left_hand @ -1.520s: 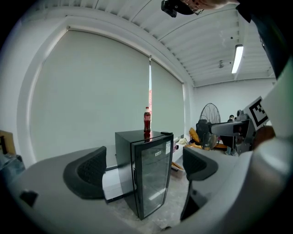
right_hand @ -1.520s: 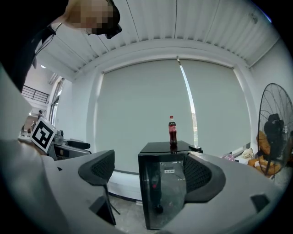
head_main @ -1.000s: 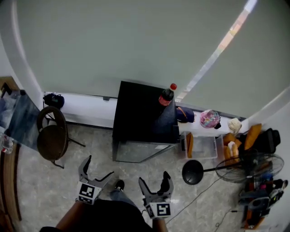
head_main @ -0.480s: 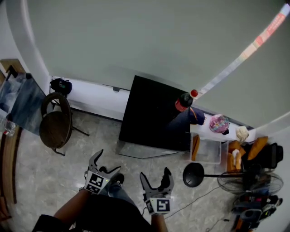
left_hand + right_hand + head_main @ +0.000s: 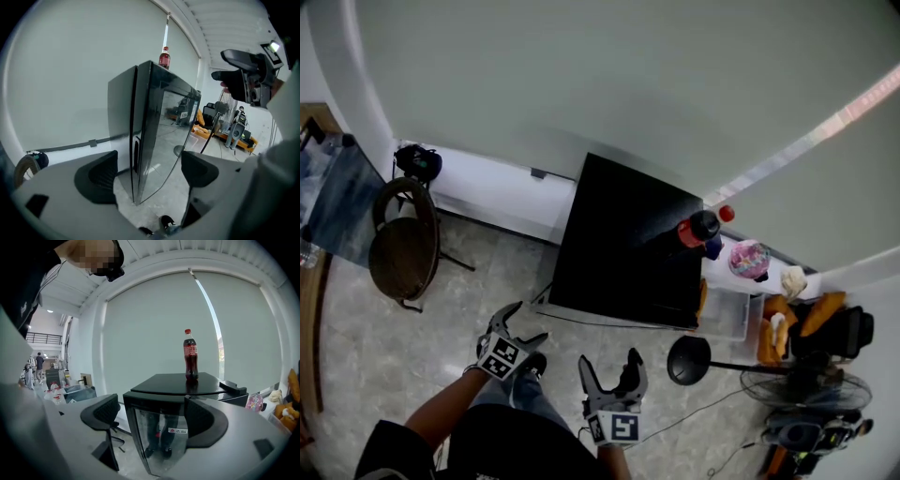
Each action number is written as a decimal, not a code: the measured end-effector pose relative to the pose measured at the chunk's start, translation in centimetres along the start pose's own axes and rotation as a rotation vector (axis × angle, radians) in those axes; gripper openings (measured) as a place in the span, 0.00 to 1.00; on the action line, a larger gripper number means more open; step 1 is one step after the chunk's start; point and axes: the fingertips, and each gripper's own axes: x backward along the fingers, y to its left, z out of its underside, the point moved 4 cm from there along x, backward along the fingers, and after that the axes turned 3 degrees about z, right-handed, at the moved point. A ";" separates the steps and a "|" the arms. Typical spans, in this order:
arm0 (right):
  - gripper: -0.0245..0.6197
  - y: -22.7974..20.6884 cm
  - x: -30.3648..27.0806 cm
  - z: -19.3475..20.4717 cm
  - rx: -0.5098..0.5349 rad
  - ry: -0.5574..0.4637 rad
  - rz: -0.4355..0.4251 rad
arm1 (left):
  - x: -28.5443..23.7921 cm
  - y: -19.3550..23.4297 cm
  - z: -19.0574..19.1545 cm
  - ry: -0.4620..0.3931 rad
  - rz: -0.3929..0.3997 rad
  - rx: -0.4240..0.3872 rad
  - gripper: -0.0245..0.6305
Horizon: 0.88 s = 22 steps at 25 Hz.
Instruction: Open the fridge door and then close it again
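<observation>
Fridge (image 5: 628, 244) stands against the pale wall (image 5: 581, 75) with its glass door (image 5: 164, 439) shut and a cola bottle (image 5: 698, 228) upright on its top, near the right edge. Left gripper (image 5: 531, 322) hangs low over the floor (image 5: 441, 319) before the fridge's left front corner, well clear of it, its jaws wide though they have just been closing a little, with nothing between the pads; right gripper (image 5: 607, 361) is just beside it and faces the door, jaws likewise wide and empty, touching nothing. Left of the fridge stands a chair (image 5: 401, 258), right of it a fan stand (image 5: 687, 359)
</observation>
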 end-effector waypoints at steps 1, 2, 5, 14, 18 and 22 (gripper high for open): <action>0.74 0.1 -0.3 0.1 0.004 0.006 -0.003 | -0.7 0.3 0.3 0.008 0.006 0.003 0.69; 0.74 0.3 -0.6 0.1 0.005 0.014 -0.006 | -1.3 0.5 0.5 0.015 0.011 0.006 0.67; 0.74 0.3 -1.3 0.4 0.006 0.033 -0.013 | -3.2 1.0 1.1 0.033 0.028 0.010 0.63; 0.74 -0.1 -2.6 0.8 0.027 0.066 -0.017 | -6.4 1.6 2.8 0.059 0.022 0.033 0.29; 0.74 -0.2 -2.5 1.0 0.029 0.071 -0.012 | -7.1 1.7 2.7 0.064 0.029 0.023 0.26; 0.74 -0.5 -2.2 1.5 0.024 0.088 -0.001 | -7.3 1.7 2.7 0.065 0.022 0.009 0.21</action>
